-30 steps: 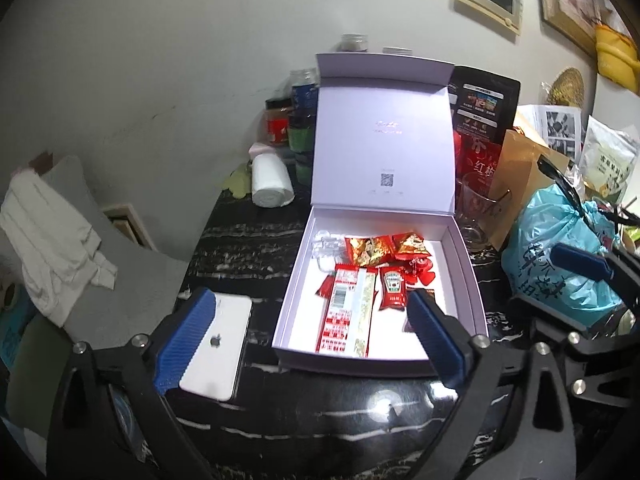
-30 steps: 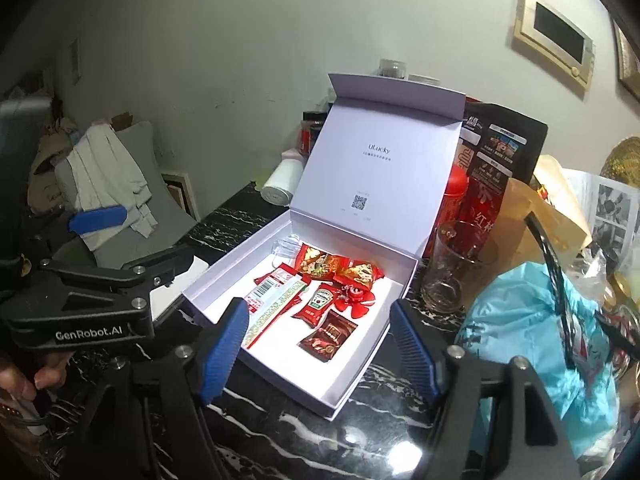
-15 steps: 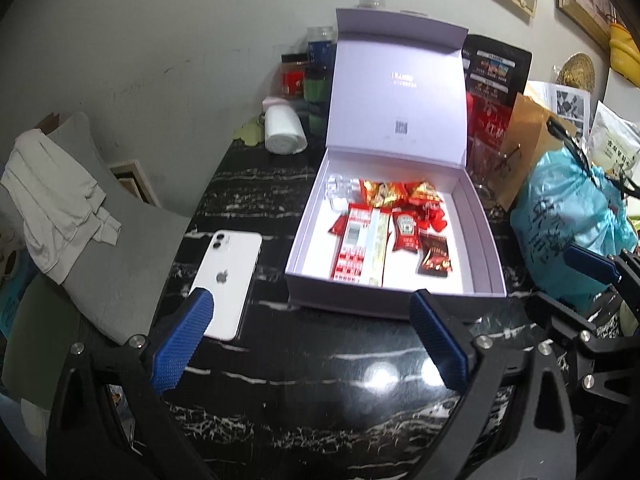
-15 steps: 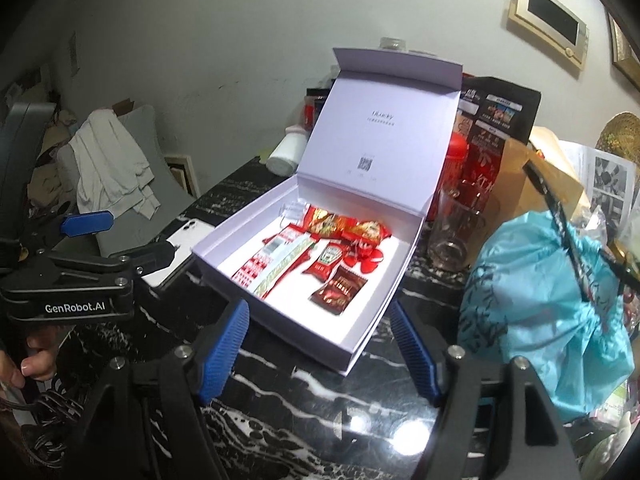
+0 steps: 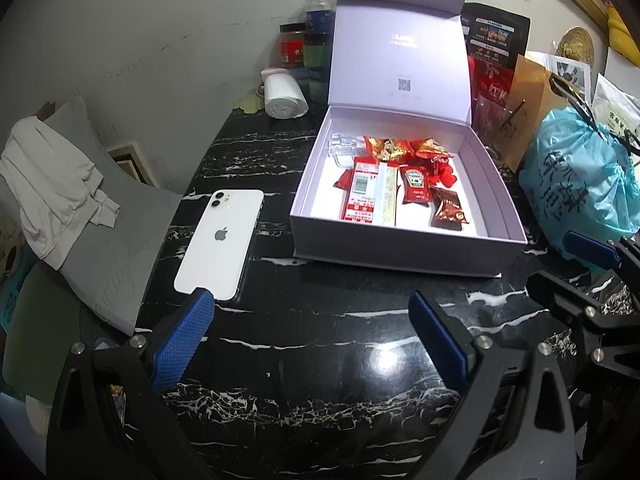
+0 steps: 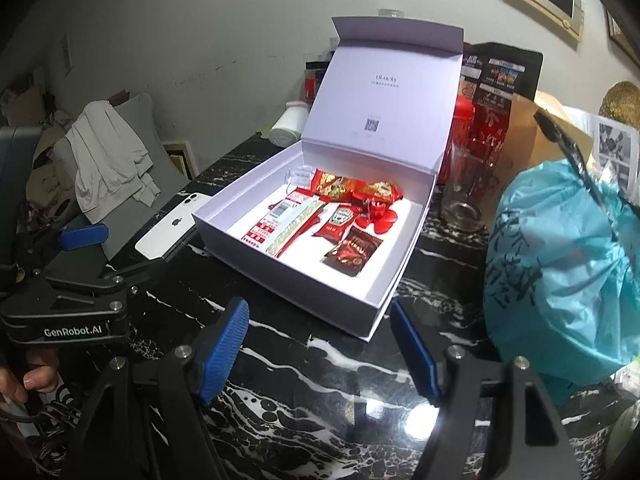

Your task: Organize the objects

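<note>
A lilac gift box (image 5: 400,256) stands on the black marble table (image 5: 320,360) with its lid upright. Inside lie a long red-and-white packet (image 5: 366,196), a ketchup sachet (image 5: 416,186), a dark brown sachet (image 5: 448,212) and red snack packs (image 5: 386,148). A white phone (image 5: 222,240) lies face down to the left of the box. My left gripper (image 5: 308,312) hangs open over bare table in front of the box, its left pad near the phone's corner. My right gripper (image 6: 318,312) is open too, short of the box's (image 6: 280,276) near corner. Neither holds anything.
A blue plastic bag (image 6: 560,264) bulges at the right, close to the right gripper. A drinking glass (image 6: 464,196), a brown paper bag and dark snack bags stand behind the box. A paper roll (image 5: 284,100) and jars sit at the back left. A cushioned chair with white cloth (image 5: 52,184) is beyond the table's left edge.
Both grippers have sunk and tipped down toward the table. The box and phone sit higher in both views, and more bare table shows in front. Both pairs of jaws stayed open.
</note>
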A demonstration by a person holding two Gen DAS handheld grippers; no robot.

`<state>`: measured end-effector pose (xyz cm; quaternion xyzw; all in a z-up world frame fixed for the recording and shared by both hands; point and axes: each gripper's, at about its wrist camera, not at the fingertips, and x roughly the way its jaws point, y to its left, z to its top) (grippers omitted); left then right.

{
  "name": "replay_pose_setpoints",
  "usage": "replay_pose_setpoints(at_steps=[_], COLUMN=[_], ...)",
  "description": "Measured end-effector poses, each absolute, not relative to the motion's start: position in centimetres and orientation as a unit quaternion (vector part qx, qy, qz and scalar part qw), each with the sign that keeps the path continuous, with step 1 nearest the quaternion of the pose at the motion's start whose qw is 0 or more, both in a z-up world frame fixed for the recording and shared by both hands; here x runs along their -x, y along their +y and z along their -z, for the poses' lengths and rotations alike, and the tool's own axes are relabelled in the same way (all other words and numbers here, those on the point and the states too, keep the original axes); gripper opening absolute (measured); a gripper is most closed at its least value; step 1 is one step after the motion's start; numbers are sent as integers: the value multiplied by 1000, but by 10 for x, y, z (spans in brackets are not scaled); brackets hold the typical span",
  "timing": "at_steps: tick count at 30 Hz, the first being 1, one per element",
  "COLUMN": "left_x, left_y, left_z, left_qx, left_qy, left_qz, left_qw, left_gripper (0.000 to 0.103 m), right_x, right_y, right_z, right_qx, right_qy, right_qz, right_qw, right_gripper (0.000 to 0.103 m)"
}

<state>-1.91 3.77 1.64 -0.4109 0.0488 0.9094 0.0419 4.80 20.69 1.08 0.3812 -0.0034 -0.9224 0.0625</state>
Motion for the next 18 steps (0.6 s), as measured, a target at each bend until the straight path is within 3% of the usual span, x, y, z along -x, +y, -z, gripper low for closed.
replay_pose_setpoints(at_steps=[18], left_x=[35], left_y=[23], left_z=[-4], left_qx=[426], left_qy=[29], left_qz=[-904], left_qw=[7], left_gripper=[98], right_x=[-39], right_y=[198], right_z=[5], right_qx=[-394], right_qy=[-9], right_qz=[916], right_qw=[82], right_gripper=[74])
